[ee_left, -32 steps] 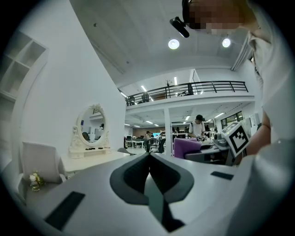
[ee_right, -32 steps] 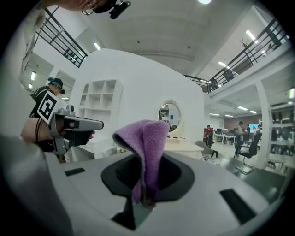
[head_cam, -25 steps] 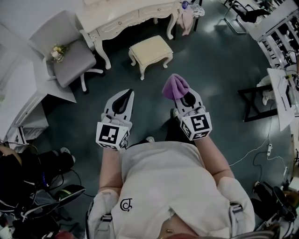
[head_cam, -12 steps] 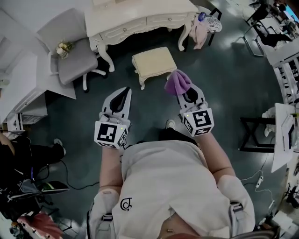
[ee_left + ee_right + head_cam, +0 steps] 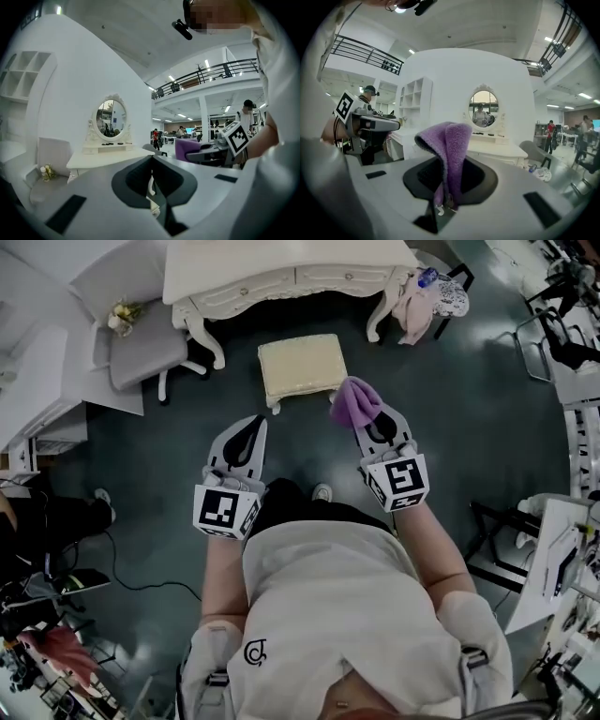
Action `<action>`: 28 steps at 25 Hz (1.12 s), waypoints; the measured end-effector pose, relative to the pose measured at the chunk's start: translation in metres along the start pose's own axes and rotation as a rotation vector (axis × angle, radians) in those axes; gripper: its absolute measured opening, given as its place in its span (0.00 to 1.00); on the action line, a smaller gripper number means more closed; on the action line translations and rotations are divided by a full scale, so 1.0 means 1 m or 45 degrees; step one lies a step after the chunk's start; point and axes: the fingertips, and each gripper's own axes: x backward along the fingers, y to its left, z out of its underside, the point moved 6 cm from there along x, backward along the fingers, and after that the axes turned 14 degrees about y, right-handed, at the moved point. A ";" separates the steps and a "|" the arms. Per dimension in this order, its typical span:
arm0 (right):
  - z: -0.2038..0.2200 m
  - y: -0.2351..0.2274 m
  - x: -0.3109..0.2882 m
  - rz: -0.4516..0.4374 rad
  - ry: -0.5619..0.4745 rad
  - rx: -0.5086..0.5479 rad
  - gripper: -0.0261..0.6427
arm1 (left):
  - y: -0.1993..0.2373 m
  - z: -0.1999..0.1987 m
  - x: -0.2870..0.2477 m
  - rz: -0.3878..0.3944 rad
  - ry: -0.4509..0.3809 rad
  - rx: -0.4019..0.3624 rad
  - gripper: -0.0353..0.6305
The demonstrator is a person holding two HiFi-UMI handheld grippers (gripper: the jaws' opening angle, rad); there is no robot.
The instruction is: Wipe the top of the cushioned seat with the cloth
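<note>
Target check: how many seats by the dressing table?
2: cream cushioned stool in front, grey chair at its left end. The clothes heap at right may hide a third.

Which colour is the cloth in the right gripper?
Purple; the cloth shows best in the right gripper view.

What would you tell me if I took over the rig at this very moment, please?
Left gripper: shut, empty, held short of the seat.
Right gripper: shut on the purple cloth, which sticks out beyond the jaws.
Cushioned seat: cream stool in front of the white dressing table, top bare.
Done: cloth is in the gripper.
Left: bring the cloth down onto the seat top and wipe across it.
</note>
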 end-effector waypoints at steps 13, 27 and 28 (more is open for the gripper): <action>-0.021 -0.029 -0.170 -0.162 0.141 0.019 0.15 | 0.110 0.005 -0.112 -0.043 0.074 0.129 0.07; -0.029 -0.054 -0.347 -0.296 0.334 0.026 0.15 | 0.235 0.012 -0.223 -0.041 0.127 0.227 0.07; -0.025 -0.055 -0.357 -0.311 0.352 0.031 0.15 | 0.238 0.019 -0.228 -0.042 0.132 0.244 0.07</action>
